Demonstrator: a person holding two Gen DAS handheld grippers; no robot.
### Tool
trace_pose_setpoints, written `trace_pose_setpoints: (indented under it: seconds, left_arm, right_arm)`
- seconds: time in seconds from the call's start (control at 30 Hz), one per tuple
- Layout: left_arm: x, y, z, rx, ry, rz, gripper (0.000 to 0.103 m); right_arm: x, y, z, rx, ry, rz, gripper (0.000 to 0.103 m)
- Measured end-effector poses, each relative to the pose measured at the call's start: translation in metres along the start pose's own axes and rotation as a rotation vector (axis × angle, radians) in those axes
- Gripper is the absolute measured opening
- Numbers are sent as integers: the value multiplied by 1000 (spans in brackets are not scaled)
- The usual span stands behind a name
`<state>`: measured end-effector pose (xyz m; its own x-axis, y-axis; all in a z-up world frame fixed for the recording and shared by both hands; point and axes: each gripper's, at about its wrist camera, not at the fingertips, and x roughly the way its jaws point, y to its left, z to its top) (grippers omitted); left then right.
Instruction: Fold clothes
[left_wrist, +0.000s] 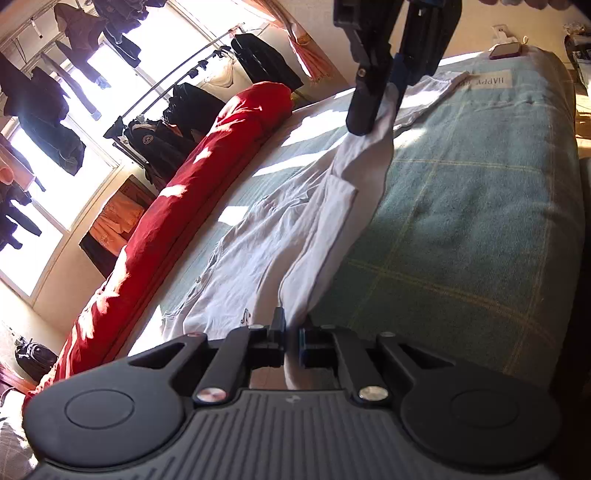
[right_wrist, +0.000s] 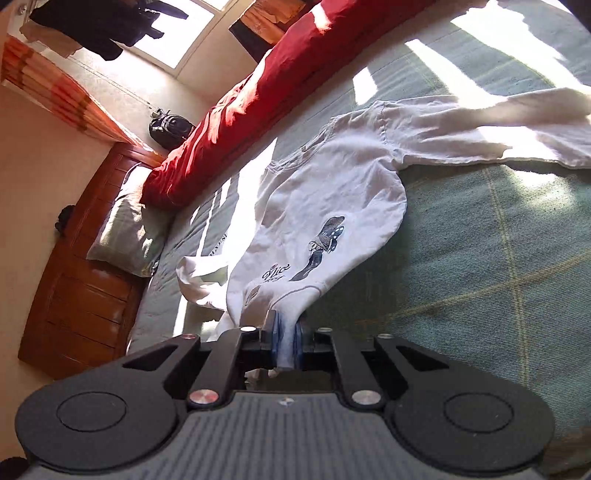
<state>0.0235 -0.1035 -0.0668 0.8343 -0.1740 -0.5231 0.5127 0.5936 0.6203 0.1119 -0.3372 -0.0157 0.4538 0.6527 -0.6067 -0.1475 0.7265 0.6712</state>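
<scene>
Sweatshirt (right_wrist: 325, 192), white and long-sleeved, lies spread on the bed's green plaid blanket (right_wrist: 480, 277), with part of it lifted off the bed by both tools. On its front we read a dark print: a figure with a spotted, mushroom-like cap, and beside it a script word that looks like "Alice", though we cannot be sure of the first letter.

In the left wrist view we read "HAPPY" upside down on a pale label (left_wrist: 487, 80) near the far end of the blanket; the letters after it are hidden by a sleeve. That view alone shows a phone (left_wrist: 505, 50) at the far edge of the bed, dark clothes on a rail (left_wrist: 177, 88) by the window, and the right hand-held gripper (left_wrist: 380, 99) from outside, raised over the bed and pinching a fold of white cloth that hangs from it.

The right wrist view alone shows the print, a pillow (right_wrist: 125, 229) against the wooden headboard (right_wrist: 81, 280), and a dark backpack (right_wrist: 170, 127) beyond it. Both views show the rolled red quilt (right_wrist: 266, 96) along the bed's far side.

Our left hand-held gripper (left_wrist: 291, 341) is closed almost fully on the sweatshirt's edge. Our right one has its jaws narrowly apart, clamped on a bunched fold.
</scene>
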Motion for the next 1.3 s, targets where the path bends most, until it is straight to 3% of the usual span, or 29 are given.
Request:
trace_pose_setpoints:
  seconds: [0.07, 0.13, 0.17, 0.3, 0.43, 0.57, 0.73, 0.8, 0.83, 0.9, 0.93, 1.0, 1.13, 1.2, 1.3]
  left_arm:
    - [-2, 12, 4, -24, -4, -24, 5]
    - [0, 25, 8, -61, -1, -56, 5]
    - [0, 31, 9, -78, 0, -71, 5]
    - [5, 40, 11, -76, -2, -97, 5]
    - [7, 48, 12, -82, 0, -141, 5]
    - [7, 61, 12, -140, 1, -194, 5]
    - [3, 72, 7, -186, -26, -224, 6]
    - [-2, 73, 3, -193, -45, -233, 11]
    - [-5, 73, -1, -192, -50, -227, 12]
    - [-15, 69, -11, -184, -65, -200, 20]
    - [-21, 63, -17, -166, -72, -164, 28]
    - [-32, 51, -30, -127, -88, -90, 67]
    - [-38, 11, -58, 77, -75, 21, 70]
    - [-28, -5, -69, 131, -22, 54, 70]
    - [-12, -15, -74, 135, 21, 80, 70]
  right_arm:
    - [-1, 10, -4, -133, 15, -100, 22]
    - [-2, 22, -10, -253, 18, -169, 33]
    - [-2, 29, -13, -310, 18, -192, 43]
    - [1, 65, -31, -563, 10, -226, 59]
    - [24, 98, -53, -792, 46, -221, 63]
    - [62, 117, -81, -1014, 73, -310, 66]
    - [109, 125, -104, -1202, 20, -444, 68]
    - [122, 127, -109, -1278, -30, -508, 64]
    - [127, 127, -110, -1307, -44, -541, 58]
    - [131, 126, -100, -1284, -26, -576, 6]
    - [129, 126, -94, -1259, -21, -579, 6]
    - [118, 127, -83, -1208, -31, -567, 6]
    - [96, 136, -64, -1151, -48, -541, 6]
    - [87, 141, -57, -1115, -53, -516, 6]
    - [78, 146, -49, -1064, -58, -486, 6]
